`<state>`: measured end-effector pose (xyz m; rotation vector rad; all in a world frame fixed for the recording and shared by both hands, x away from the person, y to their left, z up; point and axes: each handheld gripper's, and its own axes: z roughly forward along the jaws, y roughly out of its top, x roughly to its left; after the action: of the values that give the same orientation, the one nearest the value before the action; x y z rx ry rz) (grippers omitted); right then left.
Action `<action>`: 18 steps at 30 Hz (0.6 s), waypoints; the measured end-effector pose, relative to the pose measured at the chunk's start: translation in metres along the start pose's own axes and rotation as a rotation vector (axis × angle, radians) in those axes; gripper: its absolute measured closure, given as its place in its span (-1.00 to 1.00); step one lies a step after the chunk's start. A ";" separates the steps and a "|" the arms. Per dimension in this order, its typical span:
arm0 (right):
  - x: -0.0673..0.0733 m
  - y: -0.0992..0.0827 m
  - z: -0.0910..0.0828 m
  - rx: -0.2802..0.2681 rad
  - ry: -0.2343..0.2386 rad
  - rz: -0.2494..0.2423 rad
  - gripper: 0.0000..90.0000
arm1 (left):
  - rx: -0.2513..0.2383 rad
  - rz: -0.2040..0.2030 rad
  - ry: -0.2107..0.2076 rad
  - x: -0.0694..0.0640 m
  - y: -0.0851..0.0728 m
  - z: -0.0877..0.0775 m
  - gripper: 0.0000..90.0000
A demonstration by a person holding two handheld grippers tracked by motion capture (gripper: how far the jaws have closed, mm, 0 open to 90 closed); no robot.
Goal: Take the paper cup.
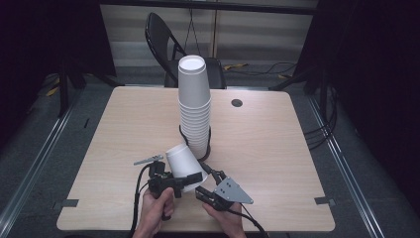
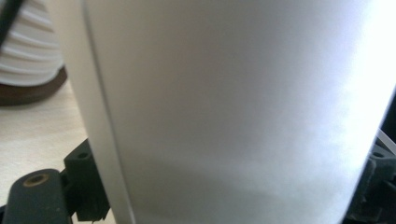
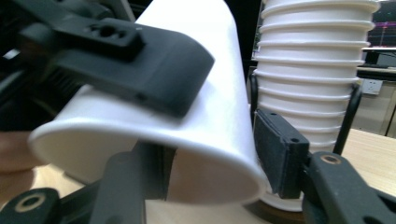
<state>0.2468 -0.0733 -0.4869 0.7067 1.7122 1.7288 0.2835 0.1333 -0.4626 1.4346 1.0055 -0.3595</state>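
1. Because the single white cup [image 1: 184, 166] lies tilted in the air at the near middle of the table [image 1: 124, 129], its closed bottom points up and to the far left and its open mouth points to the near right, toward the person.

2. On the left, the left gripper [image 1: 171, 182] is clamped on this cup. In the left gripper view its jaws stand at both sides of the cup wall [image 2: 233, 112], and in the right gripper view one black pad [image 3: 154, 74] presses on top of the wall near the rim. I judge this grip is there to keep the cup steady while the other tool comes to it.

3. To the right, the right gripper [image 1: 210, 174] comes at the open mouth. In the right gripper view one jaw stands inside the mouth and the other pad [image 3: 278, 156] is just outside the rim. The jaws are half apart, and I cannot tell whether they already press the rim.

4. Farther off, a little to the right, the tall stack of cups [image 1: 194, 106] stands upside down in a dark ring holder [image 1: 208, 148]. The held cup is near its foot but apart from it, so I judge it either goes to the stack or comes from it.
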 end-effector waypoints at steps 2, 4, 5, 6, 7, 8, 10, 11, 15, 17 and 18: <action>-0.001 0.000 0.001 -0.007 -0.005 0.000 0.17 | 0.008 0.003 -0.007 -0.002 -0.001 0.003 -0.73; -0.002 0.001 0.003 -0.011 -0.013 0.005 0.24 | 0.010 -0.002 -0.023 -0.003 -0.002 0.005 -0.73; -0.002 0.001 0.004 -0.009 -0.021 0.006 0.28 | 0.018 -0.003 -0.029 -0.003 -0.002 0.007 -0.74; -0.001 0.000 0.004 -0.011 -0.031 -0.001 0.31 | 0.019 -0.005 -0.026 -0.003 -0.003 0.008 -0.74; -0.001 0.000 0.004 -0.010 -0.037 -0.004 0.34 | 0.028 0.002 -0.023 -0.003 -0.003 0.009 -0.74; -0.001 0.000 0.004 -0.013 -0.045 -0.005 0.38 | 0.032 -0.001 -0.024 -0.002 -0.004 0.009 -0.74; -0.001 -0.001 0.004 -0.019 -0.058 -0.006 0.47 | 0.034 -0.011 -0.029 -0.001 -0.004 0.010 -0.74; -0.002 -0.001 0.004 -0.023 -0.063 -0.005 0.53 | 0.036 -0.011 -0.033 -0.001 -0.004 0.010 -0.75; -0.005 -0.002 0.002 -0.028 -0.074 0.005 0.75 | 0.029 0.014 -0.046 0.001 -0.003 0.010 -0.76; -0.007 -0.002 0.001 -0.029 -0.076 0.015 0.84 | 0.012 0.016 -0.054 0.003 -0.001 0.010 -0.79; -0.008 -0.002 0.000 -0.028 -0.074 0.018 0.86 | 0.014 0.024 -0.055 0.003 0.000 0.010 -0.81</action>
<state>0.2524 -0.0789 -0.4890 0.7665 1.6329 1.7144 0.2887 0.1251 -0.4665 1.4409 0.9425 -0.3877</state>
